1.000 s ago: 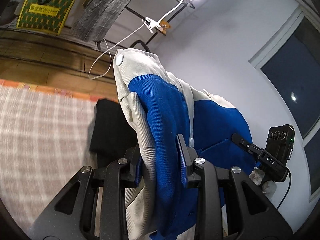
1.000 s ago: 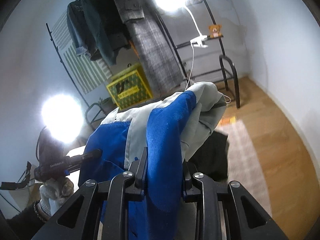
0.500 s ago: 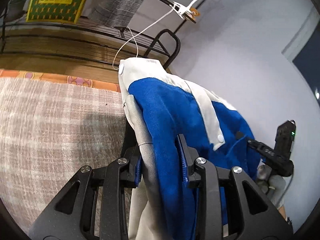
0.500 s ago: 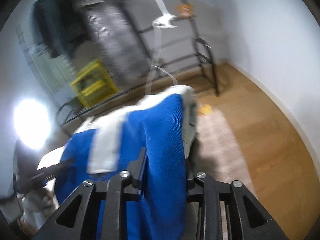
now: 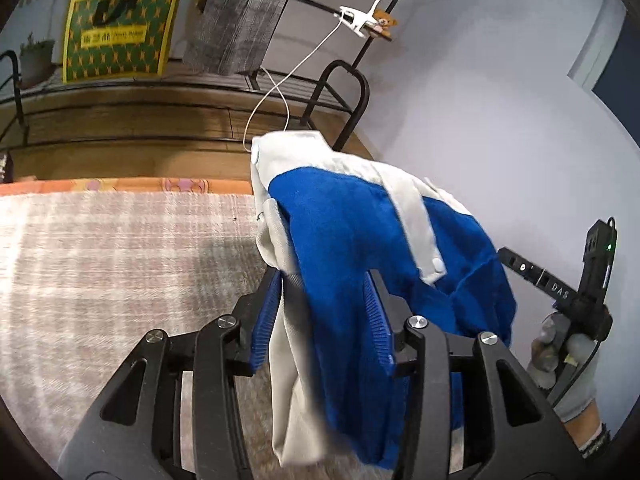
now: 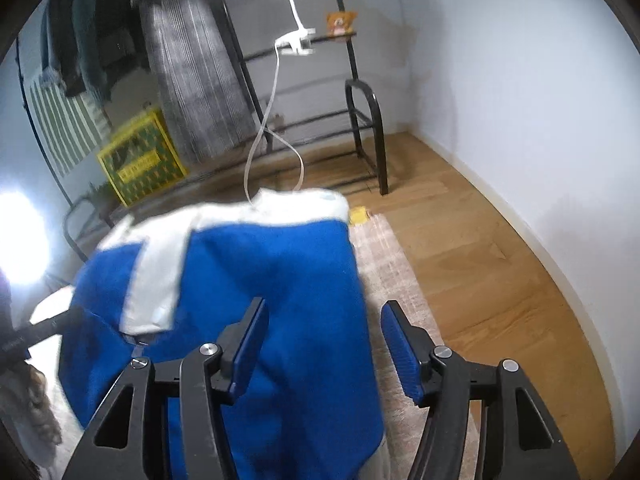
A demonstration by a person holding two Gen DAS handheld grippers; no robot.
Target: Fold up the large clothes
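Both claws, left [image 5: 324, 320] and right [image 6: 320, 344], just spread, pads loose around the twill blue-and-cream jacket [image 5: 360, 240].

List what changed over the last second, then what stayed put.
Both grippers have just been opening. The right gripper now stands clear of the blue-and-white jacket, which still lies between its jaws; the left gripper has loosened too, cloth draped through it. Both views tipped down toward the rug. The clothes rack and yellow bag stayed.
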